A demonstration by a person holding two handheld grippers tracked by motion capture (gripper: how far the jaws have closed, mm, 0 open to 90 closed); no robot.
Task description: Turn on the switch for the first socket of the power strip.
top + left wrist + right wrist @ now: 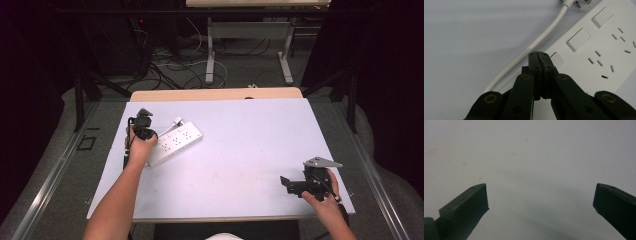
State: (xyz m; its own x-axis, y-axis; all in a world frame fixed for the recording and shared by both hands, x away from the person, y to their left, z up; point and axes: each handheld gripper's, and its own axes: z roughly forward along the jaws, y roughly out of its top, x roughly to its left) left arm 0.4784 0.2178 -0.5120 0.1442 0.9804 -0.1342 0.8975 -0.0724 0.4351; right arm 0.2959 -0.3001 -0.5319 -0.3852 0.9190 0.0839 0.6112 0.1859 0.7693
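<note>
Near right, we see the right gripper [286,183] over bare surface [240,170], fingers [466,207] wide apart and empty. Farther left, the left gripper [539,54] has fingers pressed together, tips at the strip's [175,142] nearest switch [557,60], beside its cord [534,45].

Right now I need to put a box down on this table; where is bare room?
The table is bare from the power strip across to the right tongs, and along the far edge. It is crowded only at the left, around the strip, its cord and the left tongs.
</note>
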